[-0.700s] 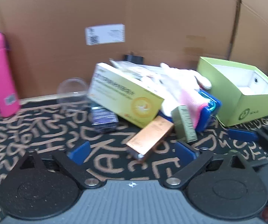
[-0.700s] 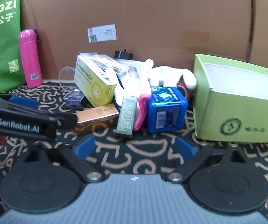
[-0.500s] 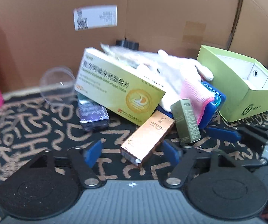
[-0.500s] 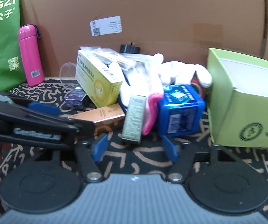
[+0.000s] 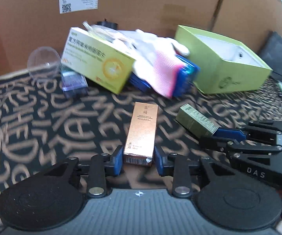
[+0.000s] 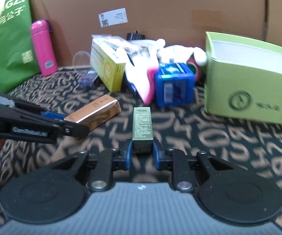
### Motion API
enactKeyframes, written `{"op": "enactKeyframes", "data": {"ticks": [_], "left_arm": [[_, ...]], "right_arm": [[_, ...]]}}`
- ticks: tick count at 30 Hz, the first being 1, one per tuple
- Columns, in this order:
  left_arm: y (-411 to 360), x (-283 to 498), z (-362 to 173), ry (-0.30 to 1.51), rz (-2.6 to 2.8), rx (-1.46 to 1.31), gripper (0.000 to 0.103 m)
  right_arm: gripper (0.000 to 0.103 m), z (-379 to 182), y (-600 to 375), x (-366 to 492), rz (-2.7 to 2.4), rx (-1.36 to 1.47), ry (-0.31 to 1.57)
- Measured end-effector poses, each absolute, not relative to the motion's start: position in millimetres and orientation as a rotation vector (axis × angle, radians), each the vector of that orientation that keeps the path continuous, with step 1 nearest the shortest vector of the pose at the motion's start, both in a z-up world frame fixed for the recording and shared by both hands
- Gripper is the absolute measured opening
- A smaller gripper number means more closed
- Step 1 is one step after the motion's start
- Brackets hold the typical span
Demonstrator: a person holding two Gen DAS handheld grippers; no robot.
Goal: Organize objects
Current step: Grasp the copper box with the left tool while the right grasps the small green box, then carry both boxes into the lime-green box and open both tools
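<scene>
My left gripper (image 5: 138, 159) is shut on the near end of a copper-orange carton (image 5: 142, 130), held away from the pile. My right gripper (image 6: 142, 153) is shut on the near end of a slim olive-green carton (image 6: 142, 124). In the left wrist view the olive carton (image 5: 196, 121) sticks out of the right gripper at the right. In the right wrist view the copper carton (image 6: 95, 113) sits in the left gripper at the left. The open lime-green box (image 5: 224, 64) (image 6: 252, 82) stands at the right.
A pile lies behind on the patterned mat (image 5: 43, 121): a yellow-green medicine box (image 5: 97, 58), white and pink gloves (image 5: 156, 58), a blue cube (image 6: 174, 84), a small purple box (image 5: 74, 82), a clear cup (image 5: 43, 62). A pink bottle (image 6: 43, 47) and green bag (image 6: 7, 35) stand left. Cardboard wall (image 5: 141, 2) behind.
Both grippers have closed on their cartons, left on the copper one and right on the olive one, and pulled them back away from the pile.
</scene>
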State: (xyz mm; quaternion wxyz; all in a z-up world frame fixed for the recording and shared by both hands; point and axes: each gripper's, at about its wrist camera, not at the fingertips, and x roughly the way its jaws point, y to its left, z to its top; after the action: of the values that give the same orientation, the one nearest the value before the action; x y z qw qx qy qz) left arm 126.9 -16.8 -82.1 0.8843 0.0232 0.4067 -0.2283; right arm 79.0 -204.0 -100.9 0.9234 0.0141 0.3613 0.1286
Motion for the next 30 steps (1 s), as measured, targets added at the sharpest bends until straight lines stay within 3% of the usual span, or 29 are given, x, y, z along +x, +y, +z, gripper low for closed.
{"op": "enactKeyframes", "data": {"ticks": [2, 4, 6, 8, 9, 12, 16, 23, 30], "left_arm": [[-23, 123, -82, 0.830, -0.446, 0.041, 0.037], [-31, 126, -83, 0.804, -0.418, 0.061, 0.055], [-37, 129, -82, 0.787, -0.404, 0.077, 0.056], [-45, 135, -82, 0.793, -0.408, 0.104, 0.051], [-47, 137, -83, 0.800, -0.420, 0.119, 0.035], [-49, 139, -86, 0.807, -0.416, 0.141, 0.035], [-52, 136, -89, 0.777, -0.384, 0.174, 0.035], [-55, 126, -65, 0.797, -0.483, 0.092, 0.032], [-108, 126, 16, 0.617, -0.654, 0.061, 0.032]], "right_arm": [[0.023, -100, -207, 72, 0.261, 0.017, 0.745], [0.031, -99, -207, 71, 0.243, 0.014, 0.735], [0.038, -98, -205, 73, 0.231, 0.007, 0.711], [0.040, -99, -204, 78, 0.224, 0.008, 0.703], [0.040, -100, -204, 81, 0.223, 0.011, 0.701], [0.039, -103, -204, 89, 0.226, 0.014, 0.701], [0.023, -108, -199, 94, 0.242, -0.016, 0.700], [0.022, -93, -218, 78, 0.273, 0.032, 0.679], [0.022, -22, -271, 73, 0.199, -0.008, 0.527]]}}
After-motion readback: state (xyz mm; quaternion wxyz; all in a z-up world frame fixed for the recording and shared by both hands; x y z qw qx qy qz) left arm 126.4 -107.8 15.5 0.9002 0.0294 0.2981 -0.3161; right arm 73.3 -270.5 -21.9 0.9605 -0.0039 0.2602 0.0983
